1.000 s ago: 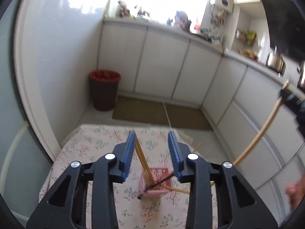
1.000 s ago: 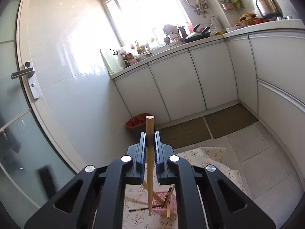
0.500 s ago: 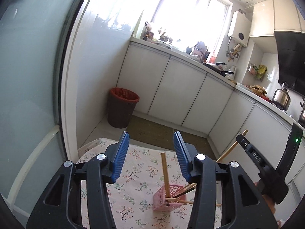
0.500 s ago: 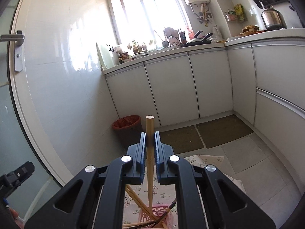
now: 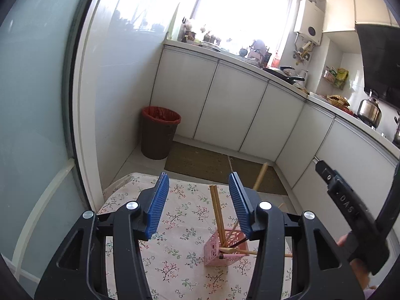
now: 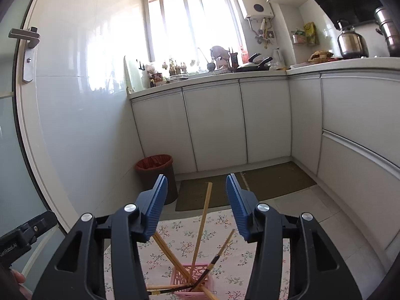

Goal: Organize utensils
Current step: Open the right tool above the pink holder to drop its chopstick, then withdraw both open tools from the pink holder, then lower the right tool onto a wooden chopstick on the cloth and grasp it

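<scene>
My left gripper (image 5: 197, 200): its blue jaws stand apart and have just been opening wider. Nothing is pressed between them. I see the sticks past the gap, lower down on the counter.
My right gripper (image 6: 196, 200): its jaws have just been opening and now stand apart. The long chopstick (image 6: 203, 221) shows in the gap, but the pads do not touch it.
Pink basket (image 5: 213, 248): it sits on the counter (image 5: 180, 215), on the flowery cloth, below and a little right of my left gripper.
Chopsticks (image 5: 217, 215): they stand in the pink basket and lean out in different ways. Two lean up and to the left side by side. Some lie low and poke out over the rim. One has a dark end.
Long chopstick: its low end is in the basket and its top leans up between my right jaws.
Other view: the right gripper's black body shows at the right edge of the left view, with a bit of my hand on it.
Trash bin (image 5: 160, 132): it is on the floor by the wall, well apart from the counter.
</scene>
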Demonstrator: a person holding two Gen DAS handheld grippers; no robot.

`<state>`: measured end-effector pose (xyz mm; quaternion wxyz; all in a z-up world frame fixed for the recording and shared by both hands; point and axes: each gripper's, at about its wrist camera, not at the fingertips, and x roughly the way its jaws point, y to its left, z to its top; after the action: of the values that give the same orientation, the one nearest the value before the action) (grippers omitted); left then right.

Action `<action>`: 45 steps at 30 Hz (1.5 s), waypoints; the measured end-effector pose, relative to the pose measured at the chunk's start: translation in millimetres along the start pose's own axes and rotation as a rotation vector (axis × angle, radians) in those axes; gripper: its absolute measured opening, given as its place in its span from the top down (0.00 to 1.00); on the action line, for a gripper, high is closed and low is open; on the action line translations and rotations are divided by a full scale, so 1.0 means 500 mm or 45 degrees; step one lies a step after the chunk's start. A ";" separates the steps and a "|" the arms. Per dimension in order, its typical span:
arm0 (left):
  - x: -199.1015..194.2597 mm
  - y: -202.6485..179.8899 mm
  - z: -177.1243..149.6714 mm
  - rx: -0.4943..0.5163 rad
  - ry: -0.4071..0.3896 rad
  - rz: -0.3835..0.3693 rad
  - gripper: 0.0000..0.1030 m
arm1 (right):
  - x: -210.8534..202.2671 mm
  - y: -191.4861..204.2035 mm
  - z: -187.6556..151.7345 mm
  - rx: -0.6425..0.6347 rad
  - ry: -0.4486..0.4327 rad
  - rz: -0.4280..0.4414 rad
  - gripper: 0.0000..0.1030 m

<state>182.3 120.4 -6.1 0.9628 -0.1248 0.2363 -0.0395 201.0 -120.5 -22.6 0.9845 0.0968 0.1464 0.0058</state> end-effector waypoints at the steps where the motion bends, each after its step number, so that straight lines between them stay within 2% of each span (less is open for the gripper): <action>1: -0.005 -0.005 -0.001 0.009 -0.008 0.007 0.47 | -0.016 -0.003 0.003 -0.007 -0.004 -0.013 0.46; 4: -0.029 -0.026 -0.005 0.036 -0.046 0.033 0.30 | -0.052 -0.019 0.003 -0.004 -0.006 -0.043 0.30; 6: -0.042 -0.038 -0.007 0.048 -0.052 0.029 0.27 | -0.075 -0.035 0.000 0.007 0.012 -0.064 0.25; 8: -0.057 -0.054 -0.013 0.069 -0.060 0.033 0.16 | -0.094 -0.048 -0.002 0.015 0.037 -0.095 0.17; 11: -0.084 -0.071 -0.021 0.086 -0.097 0.042 0.07 | -0.129 -0.069 -0.006 0.032 0.037 -0.132 0.08; 14: -0.102 -0.094 -0.034 0.127 -0.086 0.027 0.07 | -0.167 -0.081 -0.010 0.010 0.004 -0.188 0.06; 17: -0.112 -0.114 -0.059 0.168 -0.067 0.020 0.07 | -0.195 -0.090 -0.009 -0.012 0.009 -0.188 0.06; 23: -0.132 -0.095 -0.074 0.116 -0.060 0.020 0.07 | -0.247 -0.136 0.001 0.068 -0.009 -0.198 0.06; 27: -0.129 -0.066 -0.075 0.072 -0.054 0.033 0.07 | -0.231 -0.184 -0.007 0.148 0.069 -0.201 0.06; 28: -0.128 -0.063 -0.075 0.062 -0.054 0.036 0.07 | -0.213 -0.201 -0.013 0.186 0.115 -0.191 0.06; 30: -0.120 -0.051 -0.082 0.043 -0.052 0.037 0.07 | -0.144 -0.254 -0.033 0.344 0.290 -0.130 0.06; 32: -0.112 -0.042 -0.092 0.042 -0.042 0.050 0.07 | -0.030 -0.318 -0.074 0.573 0.562 -0.111 0.06; 34: -0.094 -0.029 -0.101 0.037 -0.013 0.054 0.07 | 0.085 -0.363 -0.127 0.754 0.793 -0.136 0.06; 36: -0.077 -0.014 -0.107 0.032 0.004 0.062 0.07 | 0.197 -0.379 -0.172 0.825 0.979 -0.163 0.06; 38: -0.059 0.000 -0.112 0.027 0.032 0.067 0.07 | 0.302 -0.386 -0.208 0.909 1.078 -0.198 0.07; 40: -0.033 0.020 -0.118 0.013 0.083 0.066 0.07 | 0.397 -0.385 -0.229 0.934 1.123 -0.241 0.08; 42: -0.005 0.041 -0.126 -0.009 0.148 0.061 0.07 | 0.487 -0.386 -0.253 0.917 1.197 -0.278 0.17; 44: 0.016 0.061 -0.134 -0.045 0.199 0.055 0.07 | 0.560 -0.392 -0.283 0.920 1.272 -0.294 0.33; 45: 0.031 0.071 -0.139 -0.068 0.235 0.046 0.07 | 0.593 -0.393 -0.296 0.921 1.298 -0.288 0.38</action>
<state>164.3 137.0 -81.6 0.9338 -0.1422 0.3271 -0.0272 438.8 -273.7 -284.4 0.6907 0.3922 0.5989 -0.1027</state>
